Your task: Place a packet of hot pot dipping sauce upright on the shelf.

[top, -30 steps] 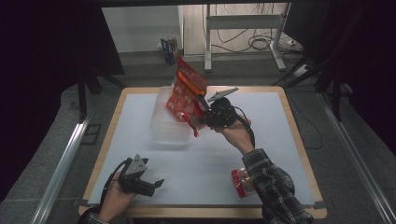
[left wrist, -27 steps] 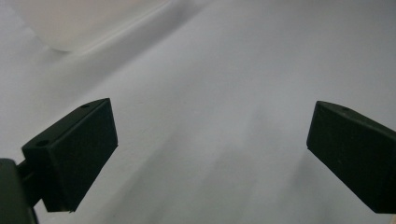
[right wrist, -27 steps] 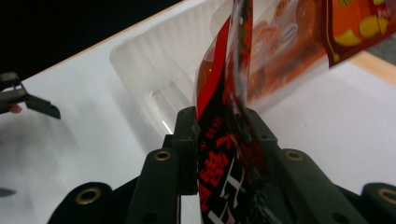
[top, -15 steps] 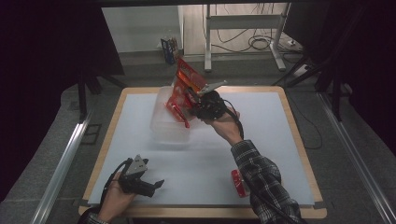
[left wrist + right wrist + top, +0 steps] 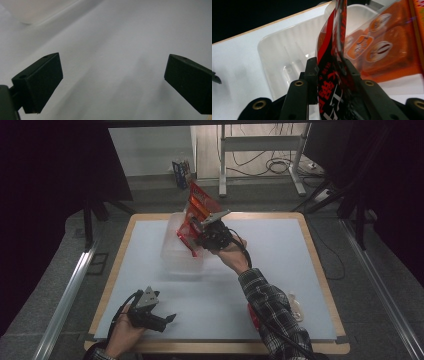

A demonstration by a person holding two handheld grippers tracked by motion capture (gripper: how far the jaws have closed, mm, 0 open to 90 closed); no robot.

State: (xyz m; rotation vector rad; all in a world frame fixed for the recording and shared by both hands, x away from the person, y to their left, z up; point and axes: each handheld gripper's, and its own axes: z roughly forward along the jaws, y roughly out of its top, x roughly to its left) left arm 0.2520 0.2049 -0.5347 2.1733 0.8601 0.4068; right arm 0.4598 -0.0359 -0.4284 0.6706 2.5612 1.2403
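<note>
Above clear tub (image 5: 176,254), right claw (image 5: 196,231) clamping red packet (image 5: 199,206)

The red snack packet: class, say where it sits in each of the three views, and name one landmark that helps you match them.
High view: the red snack packet stands upper centre, pinched by the right tongs above the clear plastic tub.
Left gripper view: the packet is not in it; open jaws over the white table.
Right gripper view: centre, rising between the jaws.
Shared landmark: the tub.
</note>
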